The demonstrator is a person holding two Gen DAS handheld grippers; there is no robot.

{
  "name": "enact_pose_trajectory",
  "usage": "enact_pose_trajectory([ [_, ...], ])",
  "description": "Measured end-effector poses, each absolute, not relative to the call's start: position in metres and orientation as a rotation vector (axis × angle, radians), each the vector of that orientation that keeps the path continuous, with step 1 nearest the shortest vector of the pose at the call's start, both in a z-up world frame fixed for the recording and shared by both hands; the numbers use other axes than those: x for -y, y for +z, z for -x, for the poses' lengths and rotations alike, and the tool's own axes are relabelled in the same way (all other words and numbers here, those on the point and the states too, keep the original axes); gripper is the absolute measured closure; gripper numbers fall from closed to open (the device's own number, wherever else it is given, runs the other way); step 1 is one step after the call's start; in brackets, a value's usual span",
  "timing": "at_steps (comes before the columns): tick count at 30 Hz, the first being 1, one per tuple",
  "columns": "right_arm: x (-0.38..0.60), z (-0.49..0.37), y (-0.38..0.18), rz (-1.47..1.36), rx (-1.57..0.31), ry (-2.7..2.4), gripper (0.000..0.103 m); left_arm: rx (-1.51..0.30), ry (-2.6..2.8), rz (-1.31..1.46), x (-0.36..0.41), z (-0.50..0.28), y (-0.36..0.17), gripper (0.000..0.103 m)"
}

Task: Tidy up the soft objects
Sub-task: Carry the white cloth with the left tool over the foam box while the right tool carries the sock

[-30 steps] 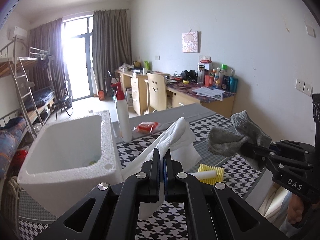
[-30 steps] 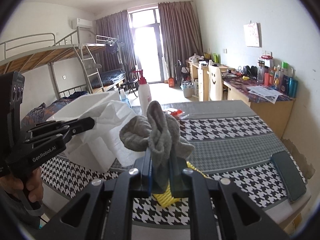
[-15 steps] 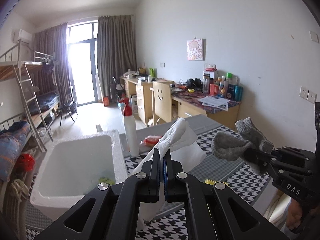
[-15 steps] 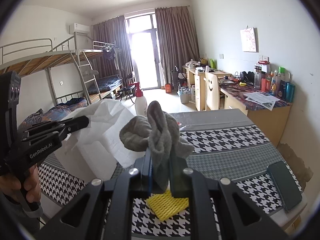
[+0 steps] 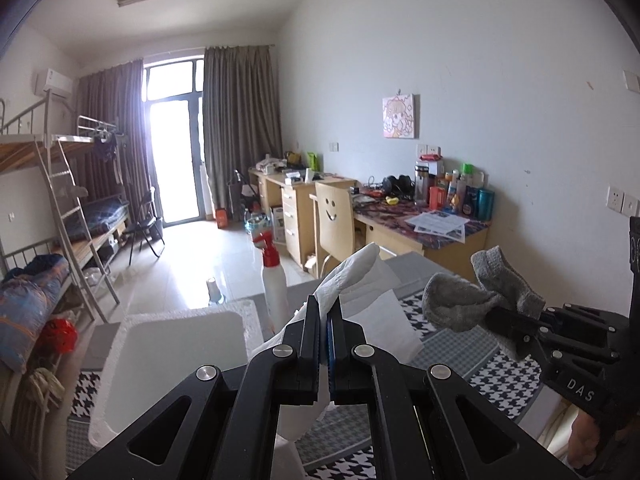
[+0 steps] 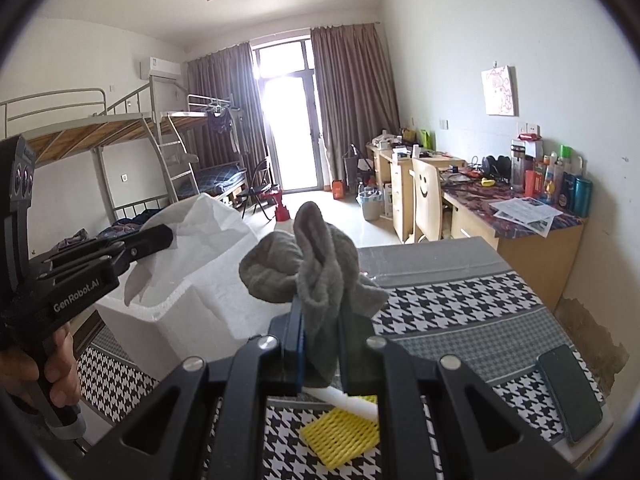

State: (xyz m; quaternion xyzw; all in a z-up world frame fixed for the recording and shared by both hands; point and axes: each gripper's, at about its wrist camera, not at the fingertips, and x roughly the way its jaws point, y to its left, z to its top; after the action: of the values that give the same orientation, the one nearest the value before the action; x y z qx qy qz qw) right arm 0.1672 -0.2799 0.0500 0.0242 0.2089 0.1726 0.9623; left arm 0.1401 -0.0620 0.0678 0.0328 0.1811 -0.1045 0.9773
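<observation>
The left gripper pinches a white cloth above the foam box's rim; the right gripper clamps a grey sock. Only the right view shows the phone at the table's lower-right edge.

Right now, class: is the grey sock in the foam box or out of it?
Out: the grey sock hangs pinched in the right claw, beside the foam box.

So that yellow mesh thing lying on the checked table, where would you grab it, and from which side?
Probably by the near corner of the yellow foam net, coming down from above. It lies flat on the table with that corner pointing toward the camera, free of the white stick across its far edge. Both tools are full: right tool pinches the grey sock, left tool the white cloth.
</observation>
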Motion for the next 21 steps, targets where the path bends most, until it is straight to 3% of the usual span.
enact_pose_trajectory([
  [21,0.255,-0.181,0.072,-0.029,-0.375,0.442,0.087,-0.271,-0.085,-0.048,0.03,-0.142,0.1,0.1],
])
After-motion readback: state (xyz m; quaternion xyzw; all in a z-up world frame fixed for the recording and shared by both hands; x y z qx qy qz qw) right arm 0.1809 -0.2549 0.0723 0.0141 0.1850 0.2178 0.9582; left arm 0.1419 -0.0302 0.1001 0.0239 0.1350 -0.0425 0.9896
